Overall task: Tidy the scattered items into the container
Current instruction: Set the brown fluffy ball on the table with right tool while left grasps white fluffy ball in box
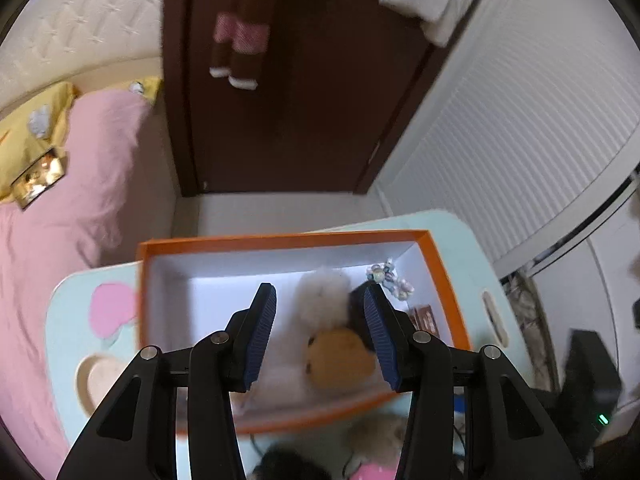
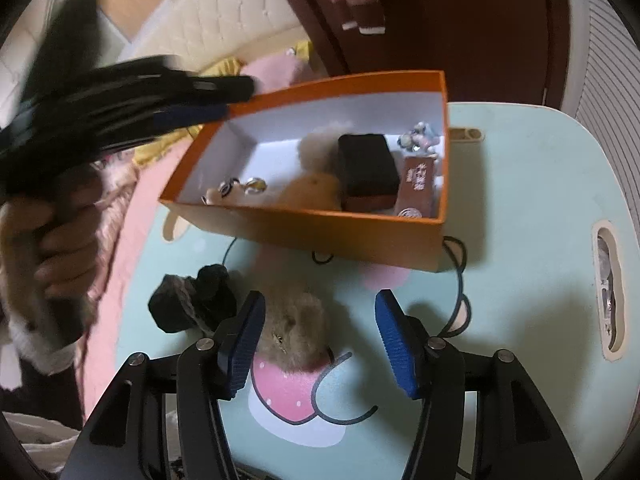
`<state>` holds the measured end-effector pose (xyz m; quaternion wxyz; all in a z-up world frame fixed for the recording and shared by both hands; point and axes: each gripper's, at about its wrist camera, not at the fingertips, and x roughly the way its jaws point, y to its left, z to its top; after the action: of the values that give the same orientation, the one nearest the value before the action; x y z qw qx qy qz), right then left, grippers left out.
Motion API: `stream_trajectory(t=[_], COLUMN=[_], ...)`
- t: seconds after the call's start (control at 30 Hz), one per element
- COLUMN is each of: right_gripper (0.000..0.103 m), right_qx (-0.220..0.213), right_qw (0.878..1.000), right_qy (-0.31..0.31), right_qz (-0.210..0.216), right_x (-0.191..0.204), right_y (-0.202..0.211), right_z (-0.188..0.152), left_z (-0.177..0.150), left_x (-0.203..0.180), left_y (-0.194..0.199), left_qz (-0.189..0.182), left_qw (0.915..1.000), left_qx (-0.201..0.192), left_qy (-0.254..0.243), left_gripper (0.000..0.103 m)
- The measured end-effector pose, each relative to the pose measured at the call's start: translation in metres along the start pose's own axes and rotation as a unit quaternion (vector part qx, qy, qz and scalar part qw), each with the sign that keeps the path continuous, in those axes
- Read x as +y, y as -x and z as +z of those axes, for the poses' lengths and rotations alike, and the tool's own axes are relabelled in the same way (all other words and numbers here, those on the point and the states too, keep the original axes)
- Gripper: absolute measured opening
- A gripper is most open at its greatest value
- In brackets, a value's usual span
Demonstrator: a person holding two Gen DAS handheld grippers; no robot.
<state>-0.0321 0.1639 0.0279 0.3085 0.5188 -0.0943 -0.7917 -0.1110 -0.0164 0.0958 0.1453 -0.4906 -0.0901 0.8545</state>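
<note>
our job is to put the loose things into the orange box. the box sits on the light blue desk, near its far edge, so both our hands can reach it.

lots of things are in the box already. there is a fluffy white toy, a brown toy, a black block, a small brown pack, some beads in the far corner, and a little key ring by the near wall. they lie close together at one side, so the other side has room for more.

our left gripper hangs over the box. its fingers are wide apart and hold nothing. we think it has nothing to carry right now, so it is free to go for the next thing. in the right view it looks very blurry, so it seems to be moving fast.

our right gripper is low over the desk, in front of the box. its fingers are wide apart too, and empty. a furry tan toy lies on the desk between them, closer to the left finger. we cannot tell if it touches that finger. we think the fingers are wide so they can go around the toy and squeeze it.

a black fuzzy thing lies on the desk just beside the tan toy. it is not in the box yet.

so we think most of the job is done, and two things are left.
</note>
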Motion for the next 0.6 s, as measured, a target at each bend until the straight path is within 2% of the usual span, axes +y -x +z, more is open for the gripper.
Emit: stream_trajectory(t=[0.17,0.3,0.37,0.43,0.6], right_gripper=[0.057,0.057,0.057,0.057,0.057], right_qx=[0.004,0.009,0.011,0.012,0.018], right_qw=[0.999,0.999,0.999,0.999,0.999], right_qy=[-0.033,-0.042,-0.043,-0.041,-0.038], right_qz=[0.009,0.011,0.013,0.015,0.021], right_x=[-0.014,-0.014,-0.015,-0.015,-0.016], right_y=[0.002,-0.001,-0.003,-0.006,-0.009], right_z=[-0.003,-0.001,0.001,0.002,0.003], left_z=[0.007,0.005,0.004,0.007,0.002], left_x=[-0.005,-0.008,-0.004,-0.002,-0.001], left_y=[-0.048,-0.070,-0.075,-0.076,-0.080], left_qz=[-0.001,0.019,0.008,-0.004,-0.004], left_qw=[0.9978,0.9965,0.9962,0.9955,0.9955], left_qx=[0.066,0.081,0.082,0.086,0.086], left_qy=[0.002,0.005,0.027,0.040,0.039], left_gripper=[0.047,0.044,0.042,0.032,0.032])
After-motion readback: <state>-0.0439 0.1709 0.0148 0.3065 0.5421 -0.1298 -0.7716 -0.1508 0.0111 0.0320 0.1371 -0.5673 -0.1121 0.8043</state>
